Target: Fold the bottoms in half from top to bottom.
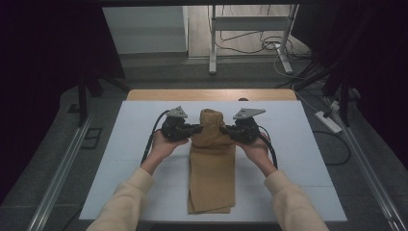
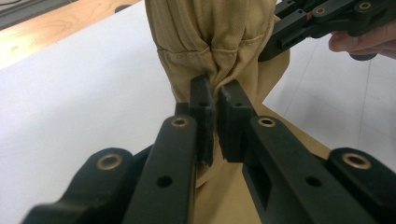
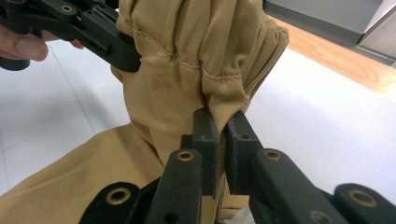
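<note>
- The tan trousers (image 1: 212, 168) lie folded lengthwise on the white board (image 1: 120, 159), and I place everything else by them.
- Their near part lies flat on the board between my forearms; their far end is lifted off it and bunched into a hump between my two grippers.
- My left gripper (image 1: 195, 128) sits at the left edge of that raised end, its jaws clamped together on a gathered fold of the cloth beside a stitched hem.
- In the left gripper view, the fabric (image 2: 210, 42) rises just above the pinched fold, and my other gripper bites the cloth's far side.
- My right gripper (image 1: 225, 130) sits at the right edge of the raised end, level with the left one, its jaws likewise pressed tight on a bunched hem.
- In the right gripper view, the cloth (image 3: 187, 70) stands up from the jaws in pleats.
- A strip of wooden tabletop (image 1: 211, 94) shows beyond the trousers, past the board's far edge.
</note>
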`<move>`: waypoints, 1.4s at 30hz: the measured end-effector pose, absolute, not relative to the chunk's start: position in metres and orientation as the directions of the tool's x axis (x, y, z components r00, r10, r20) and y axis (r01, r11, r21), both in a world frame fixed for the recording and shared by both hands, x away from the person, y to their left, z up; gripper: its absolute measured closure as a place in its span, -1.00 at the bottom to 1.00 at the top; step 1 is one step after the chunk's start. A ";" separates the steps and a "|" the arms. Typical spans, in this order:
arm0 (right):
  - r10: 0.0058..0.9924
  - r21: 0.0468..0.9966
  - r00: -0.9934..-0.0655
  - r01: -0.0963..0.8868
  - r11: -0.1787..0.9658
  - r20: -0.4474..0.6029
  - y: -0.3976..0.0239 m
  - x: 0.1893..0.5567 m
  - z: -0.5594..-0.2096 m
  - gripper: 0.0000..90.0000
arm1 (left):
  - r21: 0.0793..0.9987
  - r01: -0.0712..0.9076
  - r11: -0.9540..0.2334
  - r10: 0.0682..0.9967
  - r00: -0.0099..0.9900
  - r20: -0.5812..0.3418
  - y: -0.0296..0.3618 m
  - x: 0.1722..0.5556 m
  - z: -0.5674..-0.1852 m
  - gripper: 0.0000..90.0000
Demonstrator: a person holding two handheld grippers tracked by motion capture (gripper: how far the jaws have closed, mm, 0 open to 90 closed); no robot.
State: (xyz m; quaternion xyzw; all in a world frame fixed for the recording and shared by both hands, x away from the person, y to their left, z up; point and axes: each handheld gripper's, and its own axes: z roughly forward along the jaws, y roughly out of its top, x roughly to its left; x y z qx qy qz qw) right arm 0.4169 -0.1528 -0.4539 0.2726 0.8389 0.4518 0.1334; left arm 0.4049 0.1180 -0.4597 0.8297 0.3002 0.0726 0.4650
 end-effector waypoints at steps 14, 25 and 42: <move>0.565 0.818 -0.823 0.362 0.447 0.055 -0.156 0.403 -0.467 0.86 | 0.808 0.439 -0.393 0.546 0.818 -0.179 0.117 0.390 -0.474 0.88; 0.554 0.819 -0.830 0.363 0.444 0.067 -0.157 0.388 -0.476 0.86 | 0.801 0.444 -0.401 0.533 0.825 -0.190 0.117 0.377 -0.481 0.88; 0.540 0.820 -0.837 0.370 0.436 0.090 -0.159 0.372 -0.489 0.86 | 0.789 0.453 -0.415 0.518 0.831 -0.205 0.115 0.363 -0.490 0.88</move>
